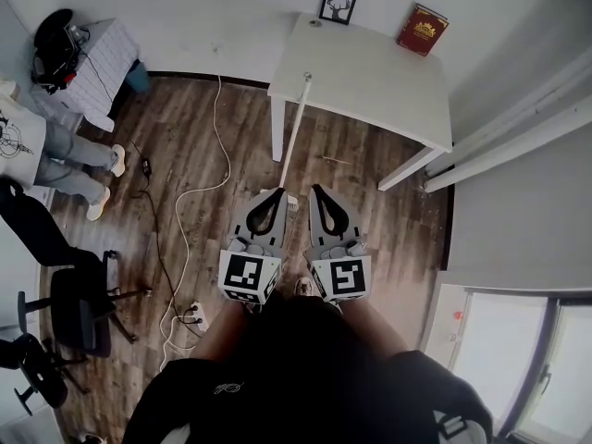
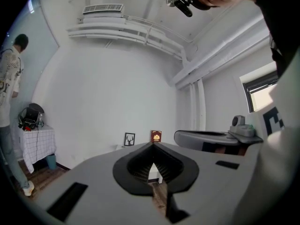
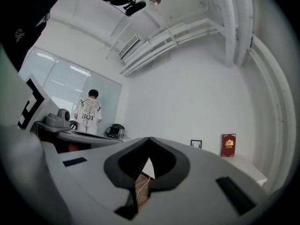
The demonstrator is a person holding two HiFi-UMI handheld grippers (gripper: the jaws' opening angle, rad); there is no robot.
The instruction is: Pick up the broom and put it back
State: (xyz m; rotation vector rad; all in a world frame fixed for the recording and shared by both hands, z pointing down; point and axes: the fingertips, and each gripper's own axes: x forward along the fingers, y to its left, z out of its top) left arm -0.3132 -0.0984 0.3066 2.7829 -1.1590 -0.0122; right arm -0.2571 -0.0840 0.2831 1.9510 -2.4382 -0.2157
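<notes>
The broom point(image 1: 294, 132) has a thin white handle. Its top rests against the near edge of the white table point(image 1: 370, 72), and its lower end reaches the wooden floor between my two grippers. My left gripper point(image 1: 276, 192) is held level with its tip right beside the lower handle. Its jaws meet at the tip point(image 2: 152, 144) with nothing between them. My right gripper point(image 1: 315, 191) is alongside it, just right of the broom, jaws together point(image 3: 149, 138) and empty. Whether either tip touches the handle I cannot tell.
A framed picture point(image 1: 339, 5) and a red book point(image 1: 423, 29) stand at the back of the table. A white cable point(image 1: 199, 192) runs over the floor to a power strip point(image 1: 190, 314). A person point(image 1: 37, 146) stands at the left near a cloth-covered stand point(image 1: 97, 63). A black chair point(image 1: 79, 308) is at the lower left.
</notes>
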